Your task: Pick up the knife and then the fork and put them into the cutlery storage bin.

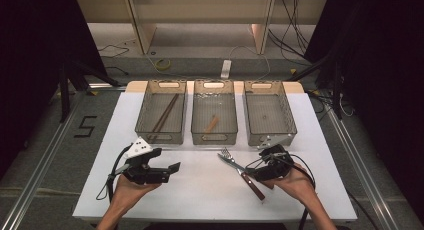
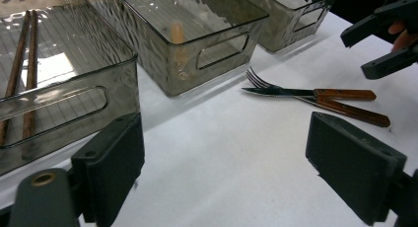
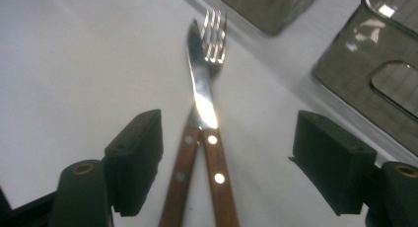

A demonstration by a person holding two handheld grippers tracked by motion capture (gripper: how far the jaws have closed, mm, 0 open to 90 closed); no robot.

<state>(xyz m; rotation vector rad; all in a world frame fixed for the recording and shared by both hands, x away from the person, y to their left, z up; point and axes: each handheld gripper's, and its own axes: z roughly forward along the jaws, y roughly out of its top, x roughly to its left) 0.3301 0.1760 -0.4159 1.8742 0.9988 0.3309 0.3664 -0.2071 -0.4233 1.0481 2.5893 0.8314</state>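
On the white surface (image 1: pixel 200 190) a knife (image 3: pixel 202 96) and a fork (image 3: pixel 215 27) lie crossed, wooden handles together toward the person, likely waiting to be sorted into the three clear bins behind them. Right gripper (image 1: pixel 255 166) sits low right over the handles, jaws wide apart straddling them, pads not touching, so nothing is gripped; looks like a line-up for a pick, probably the knife, which lies on top. Left gripper (image 1: pixel 170 171) rests apart at the left, jaws open and empty, aimed across at the cutlery. Left bin (image 1: pixel 161 135) holds chopsticks (image 1: pixel 165 113), middle bin (image 1: pixel 214 137) a small wooden piece (image 1: pixel 212 123), right bin (image 1: pixel 270 135) looks bare, so one type per bin. Room: dark curtains at the sides, grey floor with cables, a number marked at the left, light wooden furniture at the back.
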